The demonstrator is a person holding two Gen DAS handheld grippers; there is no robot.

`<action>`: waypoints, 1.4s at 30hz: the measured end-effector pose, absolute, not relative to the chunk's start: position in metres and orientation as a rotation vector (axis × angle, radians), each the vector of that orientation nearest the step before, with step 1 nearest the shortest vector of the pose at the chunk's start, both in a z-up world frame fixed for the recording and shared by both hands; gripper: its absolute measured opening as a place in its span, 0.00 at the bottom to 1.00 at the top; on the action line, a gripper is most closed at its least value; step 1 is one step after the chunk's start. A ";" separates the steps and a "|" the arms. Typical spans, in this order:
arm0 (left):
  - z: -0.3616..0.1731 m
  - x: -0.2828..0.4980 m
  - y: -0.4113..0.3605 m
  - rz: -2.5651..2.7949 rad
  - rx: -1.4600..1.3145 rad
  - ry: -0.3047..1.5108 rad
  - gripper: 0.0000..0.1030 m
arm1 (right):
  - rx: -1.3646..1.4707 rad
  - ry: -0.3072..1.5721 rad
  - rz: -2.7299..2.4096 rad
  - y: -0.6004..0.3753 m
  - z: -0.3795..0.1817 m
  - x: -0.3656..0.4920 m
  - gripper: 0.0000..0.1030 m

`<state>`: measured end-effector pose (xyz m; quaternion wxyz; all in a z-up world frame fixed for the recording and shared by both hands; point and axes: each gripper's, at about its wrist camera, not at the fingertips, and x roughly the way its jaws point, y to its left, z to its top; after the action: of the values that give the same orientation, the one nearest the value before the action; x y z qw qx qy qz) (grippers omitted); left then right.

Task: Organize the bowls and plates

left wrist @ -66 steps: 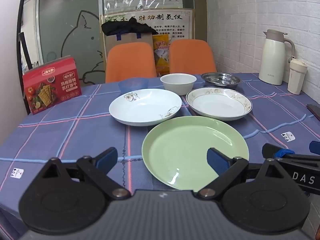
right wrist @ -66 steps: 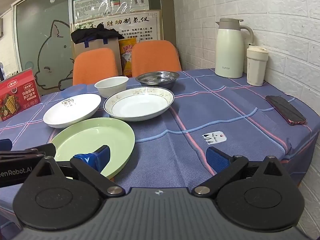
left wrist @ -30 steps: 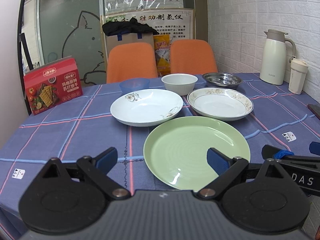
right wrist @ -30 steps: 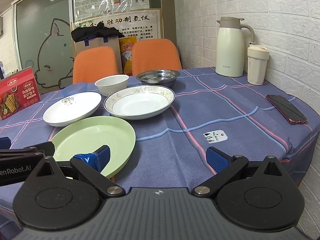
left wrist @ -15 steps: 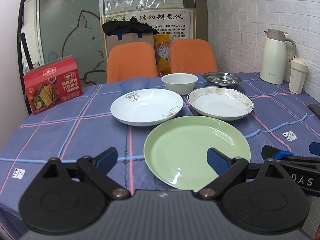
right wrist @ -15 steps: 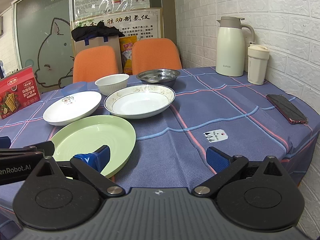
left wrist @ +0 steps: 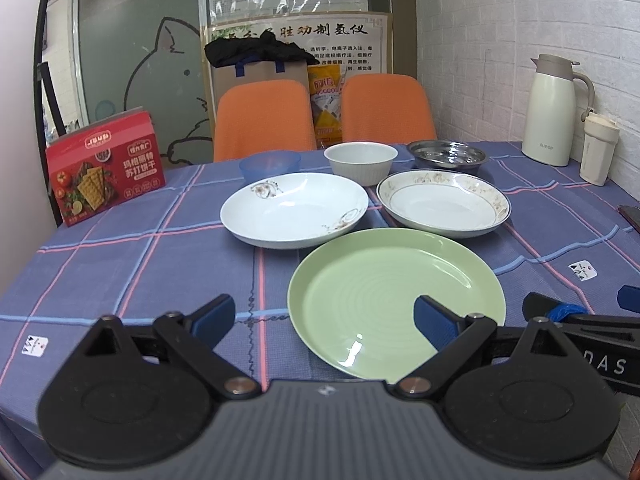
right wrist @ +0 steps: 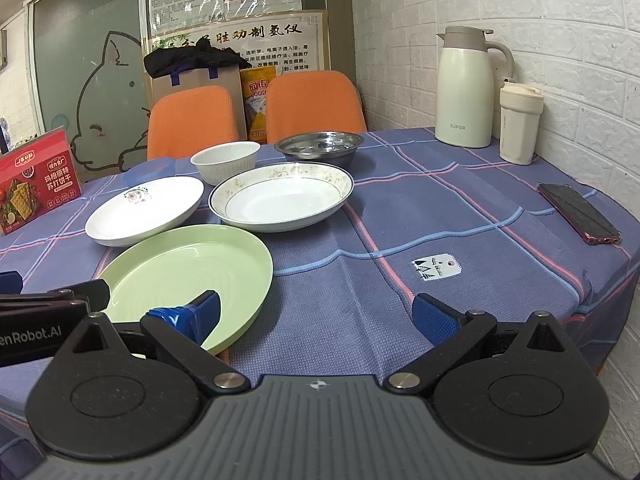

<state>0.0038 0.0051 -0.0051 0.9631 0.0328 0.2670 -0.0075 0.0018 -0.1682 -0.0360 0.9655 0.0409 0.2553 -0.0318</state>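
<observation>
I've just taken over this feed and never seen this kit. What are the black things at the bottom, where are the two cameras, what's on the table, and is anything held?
Each picture comes from a camera on a hand-held two-finger gripper, looking along its fingers. The black parts are the left gripper and right gripper; both are open and hold nothing. On the checked tablecloth lie a green plate, two white plates, a white bowl, a blue bowl and a steel bowl. Nothing is stacked yet.
</observation>
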 end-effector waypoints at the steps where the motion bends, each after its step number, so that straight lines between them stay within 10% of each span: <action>1: -0.006 0.006 0.004 -0.015 0.067 0.543 0.92 | 0.082 0.518 -0.064 -0.168 -0.037 0.002 0.87; 42: -0.006 0.010 0.002 -0.010 0.069 0.554 0.92 | 0.073 0.539 -0.064 -0.166 -0.039 0.007 0.87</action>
<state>0.0101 0.0023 -0.0062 0.9613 0.0342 0.2734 -0.0048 0.0069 -0.1663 -0.0388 0.9627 0.0360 0.2664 -0.0317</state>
